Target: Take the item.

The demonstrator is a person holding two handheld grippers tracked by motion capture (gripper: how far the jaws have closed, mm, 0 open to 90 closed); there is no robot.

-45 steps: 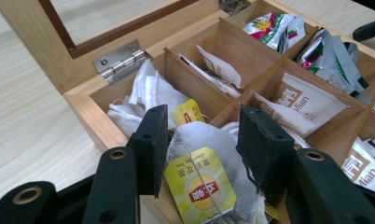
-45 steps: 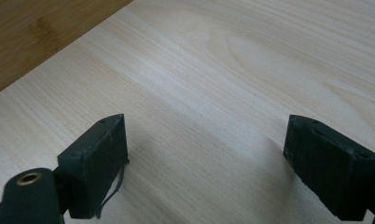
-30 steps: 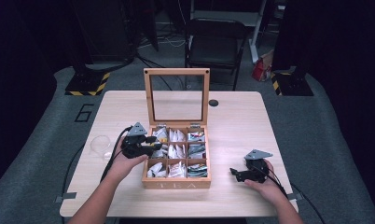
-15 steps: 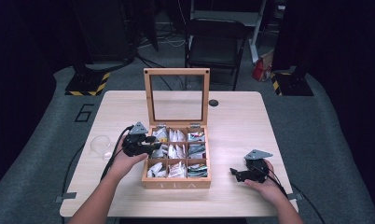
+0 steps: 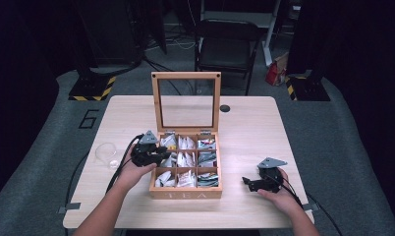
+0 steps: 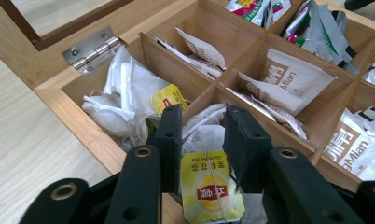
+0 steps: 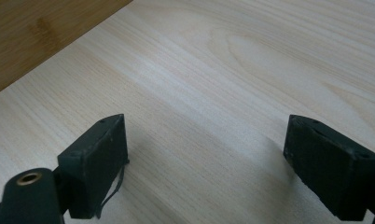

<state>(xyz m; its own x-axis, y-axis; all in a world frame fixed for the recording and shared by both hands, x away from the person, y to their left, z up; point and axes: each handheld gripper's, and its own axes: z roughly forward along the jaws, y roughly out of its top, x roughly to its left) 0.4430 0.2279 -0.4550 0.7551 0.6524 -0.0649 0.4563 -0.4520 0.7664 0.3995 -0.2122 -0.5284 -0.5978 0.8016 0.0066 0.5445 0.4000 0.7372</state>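
A yellow-tagged tea bag [image 6: 212, 189] is being pinched by the closing left claw [image 6: 202, 140] at lower centre, over the tea box [image 5: 185, 194] edge, likely for lifting out, while the right claw [image 7: 204, 163] is being rested wide open, empty, on the table [image 7: 232, 70].

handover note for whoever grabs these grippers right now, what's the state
Left gripper: jaws have just been closing around a yellow-tagged tea bag at the left edge of the tea box; whether the pads already press on it is hard to tell.
Right gripper: open, holding nothing, low over the bare table right of the box.
Done: the lid stands open and the bag is between the jaws.
Left: probably firm up the grip and lift the bag out, perhaps to the clear cup left of the box.
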